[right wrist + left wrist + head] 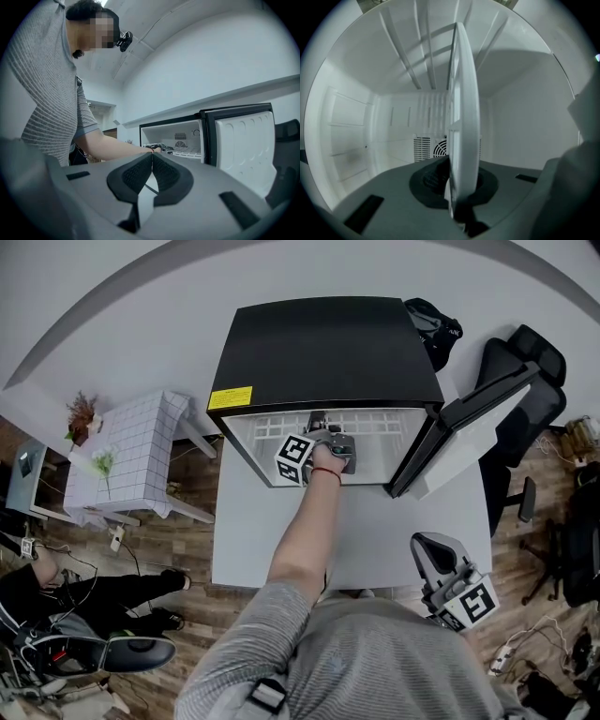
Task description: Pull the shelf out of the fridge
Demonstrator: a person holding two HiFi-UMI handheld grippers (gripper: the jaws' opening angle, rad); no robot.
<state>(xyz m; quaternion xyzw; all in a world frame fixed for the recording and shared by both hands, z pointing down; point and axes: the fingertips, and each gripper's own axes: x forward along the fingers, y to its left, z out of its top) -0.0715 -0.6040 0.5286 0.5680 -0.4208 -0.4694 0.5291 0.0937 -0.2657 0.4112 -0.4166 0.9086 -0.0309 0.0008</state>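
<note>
A black mini fridge [323,348] stands on a grey table [253,531], its door [469,432] swung open to the right. The white wire shelf [281,423] lies inside. My left gripper [330,444] reaches into the opening and is shut on the shelf's front edge. In the left gripper view the shelf [465,117] runs edge-on between the pads of that gripper [461,187], with the fridge's white back wall and fan vent [433,147] behind. My right gripper [433,554] hangs at the table's front right corner, shut and holding nothing [152,161]. From there the fridge [173,136] and its door [239,140] show.
A small table with a checked cloth [131,451] and flowers stands to the left. A black office chair [525,371] sits right of the open door, a black bag [433,326] behind the fridge. Cables and gear litter the wood floor [84,643].
</note>
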